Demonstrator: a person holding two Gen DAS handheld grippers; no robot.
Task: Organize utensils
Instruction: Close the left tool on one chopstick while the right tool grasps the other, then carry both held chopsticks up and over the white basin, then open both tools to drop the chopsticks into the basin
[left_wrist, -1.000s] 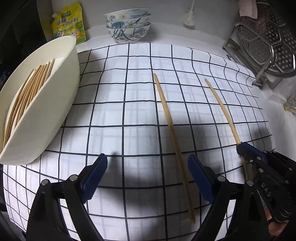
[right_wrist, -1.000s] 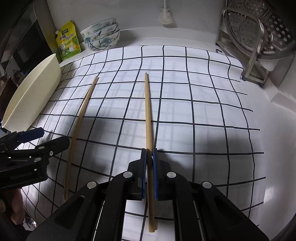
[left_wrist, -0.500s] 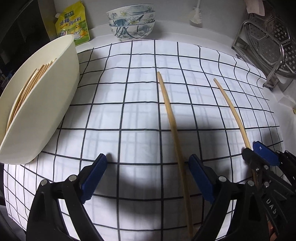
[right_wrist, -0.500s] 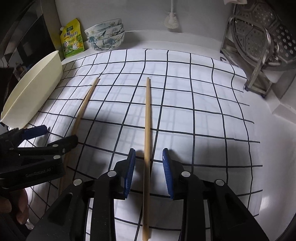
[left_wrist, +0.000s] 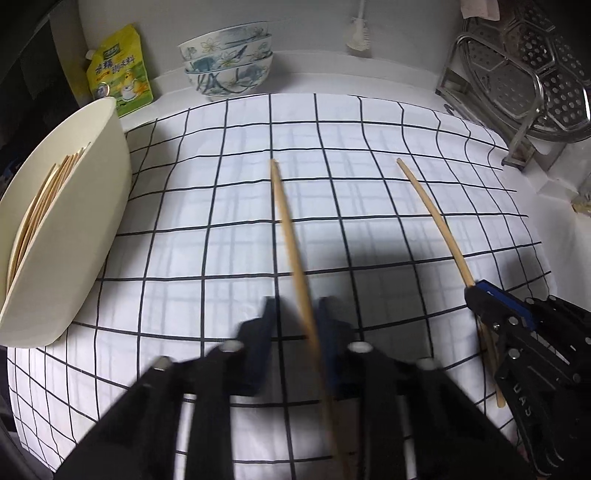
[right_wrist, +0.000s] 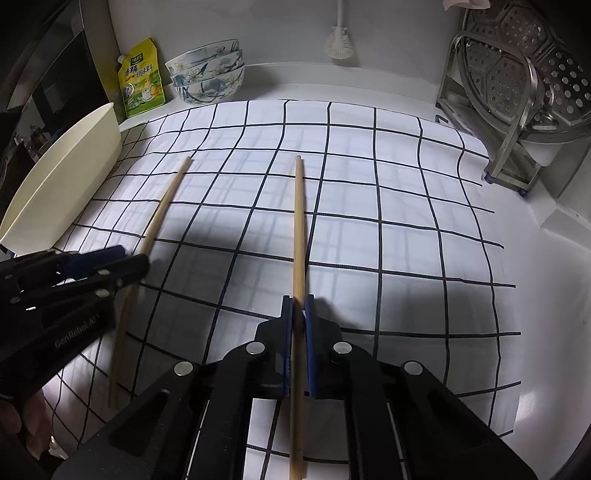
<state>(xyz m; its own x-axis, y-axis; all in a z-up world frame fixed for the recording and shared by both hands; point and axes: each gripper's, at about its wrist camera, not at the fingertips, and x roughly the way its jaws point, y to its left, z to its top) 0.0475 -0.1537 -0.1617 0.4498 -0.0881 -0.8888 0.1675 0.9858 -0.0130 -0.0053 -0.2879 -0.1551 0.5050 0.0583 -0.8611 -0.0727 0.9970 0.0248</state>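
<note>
Fingers of both the left gripper (left_wrist: 295, 325) and right gripper (right_wrist: 298, 314) have just closed, each pinching one chopstick (left_wrist: 291, 240) (right_wrist: 300, 229) mid-cloth (right_wrist: 369, 184), presumably for transfer to the cream bin (left_wrist: 74, 229) at the cloth's left edge.

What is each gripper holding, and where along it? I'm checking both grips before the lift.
The right gripper clamps one wooden chopstick on its near third. The left gripper, just closed, clamps the other wooden chopstick likewise.
</note>
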